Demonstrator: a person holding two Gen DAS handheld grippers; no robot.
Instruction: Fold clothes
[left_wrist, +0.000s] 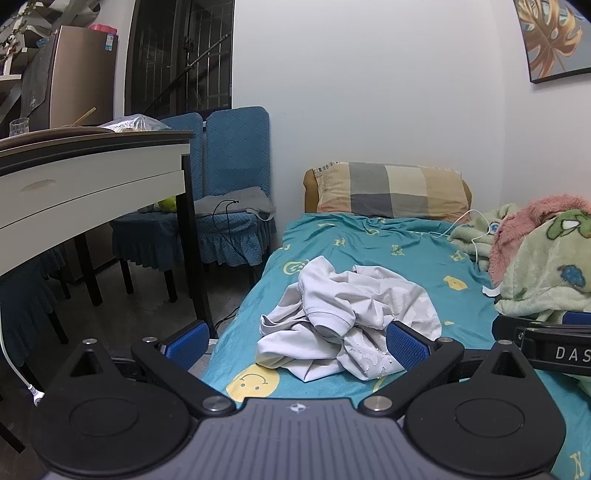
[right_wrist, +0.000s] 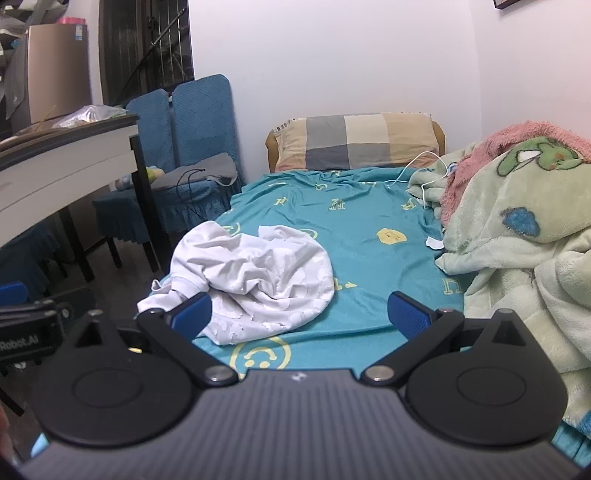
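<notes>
Both grippers are spread wide and hold nothing. The left gripper (left_wrist: 295, 345) hovers low just short of the crumpled white shirt (left_wrist: 343, 317), its fingers framing the heap, likely lining up a first pinch. The right gripper (right_wrist: 299, 314) hangs beside it, level, aimed past the shirt's right edge. The shirt lies bunched on the teal bed sheet (right_wrist: 369, 229), well short of the checked pillow (right_wrist: 354, 146).

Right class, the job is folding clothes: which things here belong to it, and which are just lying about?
Belongs to the job:
white garment, crumpled on the teal bedsheet
left tool, open
right tool, open

Just lying about:
checked pillow
fleece blanket
white cable
blue chairs
table
</notes>
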